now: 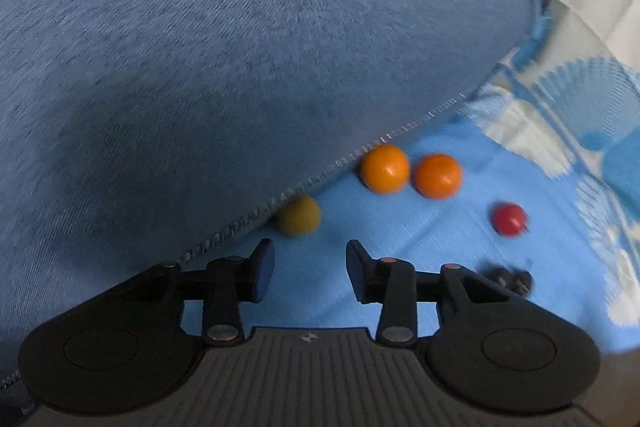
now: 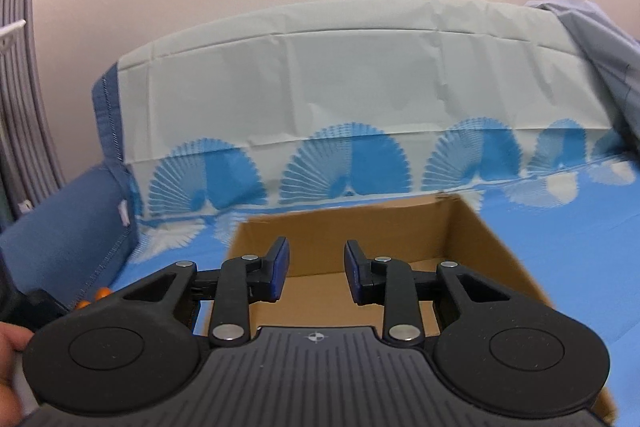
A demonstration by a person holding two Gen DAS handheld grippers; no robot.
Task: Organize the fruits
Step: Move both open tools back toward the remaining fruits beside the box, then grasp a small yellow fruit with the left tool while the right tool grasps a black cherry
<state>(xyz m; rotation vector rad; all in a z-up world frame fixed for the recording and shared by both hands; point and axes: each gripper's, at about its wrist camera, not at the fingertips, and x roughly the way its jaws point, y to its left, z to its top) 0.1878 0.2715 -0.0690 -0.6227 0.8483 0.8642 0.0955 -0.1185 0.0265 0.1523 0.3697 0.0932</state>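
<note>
left gripper (image 1: 310,269) angled down over the blue cloth (image 1: 400,239), jaws apart with a moderate gap and nothing between the pads. fruit lies loose ahead of it: an olive-green fruit (image 1: 299,215) nearest, tucked against the stitched edge of a denim-blue cushion (image 1: 240,67); two orange fruits (image 1: 385,169) touching each other further on, also at the cushion's edge; a small red fruit (image 1: 509,219) apart to the right; a dark cluster (image 1: 512,277), blurred, kind cannot be told, just beside the right finger. the fruit seems to have settled along the cushion seam, so a pick of the green one will likely need an approach from the open cloth side.

right gripper (image 2: 316,269) held nearly level over an open cardboard box (image 2: 472,227), jaws narrow but parted, empty. the visible box floor is bare; presumably this is where the fruit goes. the box sits on the same cloth, a folded patterned sheet (image 2: 340,99) behind it. a hand (image 2: 10,343) shows at the left border.
</note>
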